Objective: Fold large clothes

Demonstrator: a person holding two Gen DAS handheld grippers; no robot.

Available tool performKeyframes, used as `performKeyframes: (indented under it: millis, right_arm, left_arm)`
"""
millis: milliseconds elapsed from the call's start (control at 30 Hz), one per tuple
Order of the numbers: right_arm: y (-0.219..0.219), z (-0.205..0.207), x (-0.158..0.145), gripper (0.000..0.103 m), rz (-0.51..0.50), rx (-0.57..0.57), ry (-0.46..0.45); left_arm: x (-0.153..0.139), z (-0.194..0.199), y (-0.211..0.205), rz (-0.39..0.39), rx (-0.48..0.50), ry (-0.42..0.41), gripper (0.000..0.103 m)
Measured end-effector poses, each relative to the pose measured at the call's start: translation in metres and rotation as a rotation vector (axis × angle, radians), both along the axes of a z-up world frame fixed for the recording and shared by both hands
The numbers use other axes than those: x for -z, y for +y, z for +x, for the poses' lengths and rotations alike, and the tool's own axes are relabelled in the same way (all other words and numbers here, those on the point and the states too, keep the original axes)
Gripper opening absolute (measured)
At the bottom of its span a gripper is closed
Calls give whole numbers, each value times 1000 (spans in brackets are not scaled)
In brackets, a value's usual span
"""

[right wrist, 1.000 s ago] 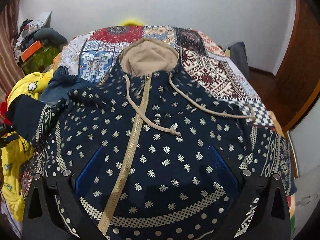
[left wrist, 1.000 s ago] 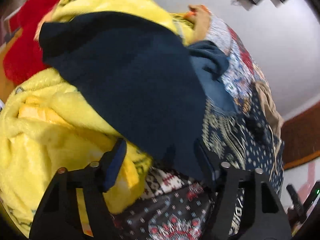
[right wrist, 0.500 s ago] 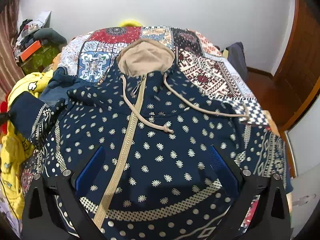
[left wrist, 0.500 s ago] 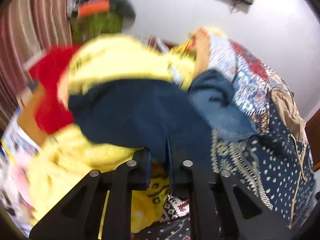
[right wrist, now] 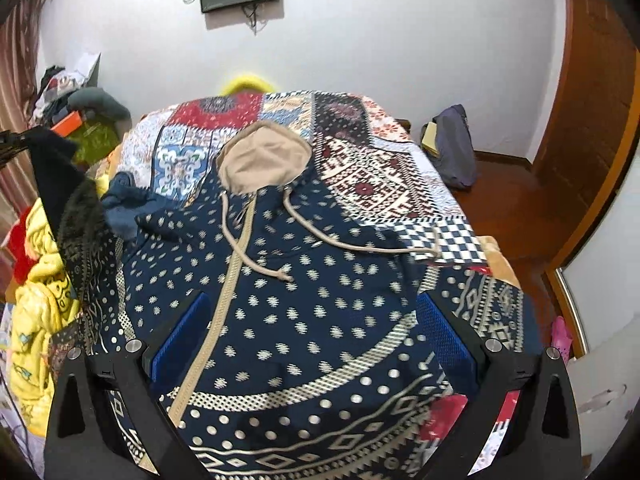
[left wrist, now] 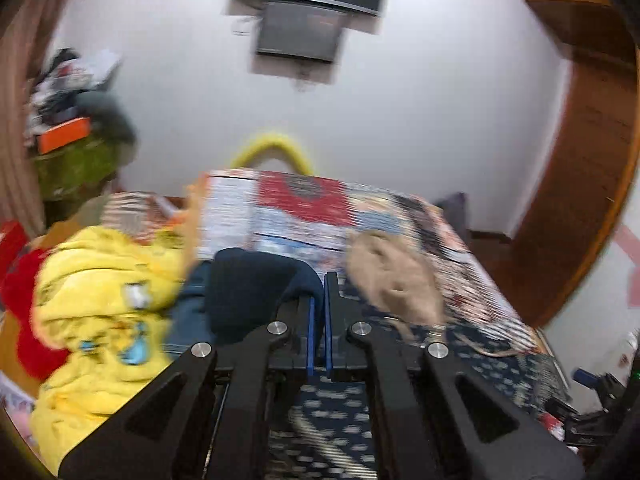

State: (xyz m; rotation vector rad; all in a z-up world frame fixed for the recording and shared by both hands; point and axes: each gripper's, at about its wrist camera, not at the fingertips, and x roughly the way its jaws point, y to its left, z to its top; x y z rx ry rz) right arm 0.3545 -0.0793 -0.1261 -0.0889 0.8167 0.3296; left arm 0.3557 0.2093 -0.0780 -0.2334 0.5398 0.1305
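Note:
A navy hoodie [right wrist: 320,300] with pale dots, a beige zip and a beige hood [right wrist: 264,160] lies face up on the patchwork bedcover [right wrist: 380,184]. My left gripper [left wrist: 319,296] is shut on the plain navy cuff [left wrist: 248,288] of the hoodie's left sleeve. In the right wrist view that sleeve [right wrist: 80,220] hangs lifted off the bed at the far left. My right gripper [right wrist: 312,320] is open above the hoodie's lower front, with nothing between its blue pads [right wrist: 180,336]. The left wrist view is blurred.
A yellow garment [right wrist: 36,320] and a red one [left wrist: 20,280] are heaped at the bed's left side, with a blue denim piece [right wrist: 128,200] by the sleeve. A dark bag [right wrist: 456,152] sits on the floor at right, near the wooden door [right wrist: 592,120].
My left gripper has shut on the navy cuff, rolled upright and risen, which has pulled the sleeve up off the yellow heap. My right gripper has risen a little over the hoodie.

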Motion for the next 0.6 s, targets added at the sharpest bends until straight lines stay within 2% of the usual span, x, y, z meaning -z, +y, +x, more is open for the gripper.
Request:
performKeyframes:
  millis: [100, 233, 333, 433, 600]
  right_arm:
    - [-12, -2, -2, 101, 5, 11, -2]
    - [-27, -5, 1, 101, -1, 19, 4]
    - [-38, -8, 7, 101, -15, 25, 14]
    - [-46, -11, 12, 101, -18, 27, 31]
    - [-50, -18, 19, 101, -36, 16, 62]
  left_arm:
    - [17, 17, -46, 8, 114, 47, 2]
    - [63, 39, -104, 53, 260, 193, 2]
    - [99, 43, -132, 36, 348, 307, 2]
    - [136, 40, -163, 26, 409, 405, 2]
    - [174, 31, -193, 28, 483, 518, 5]
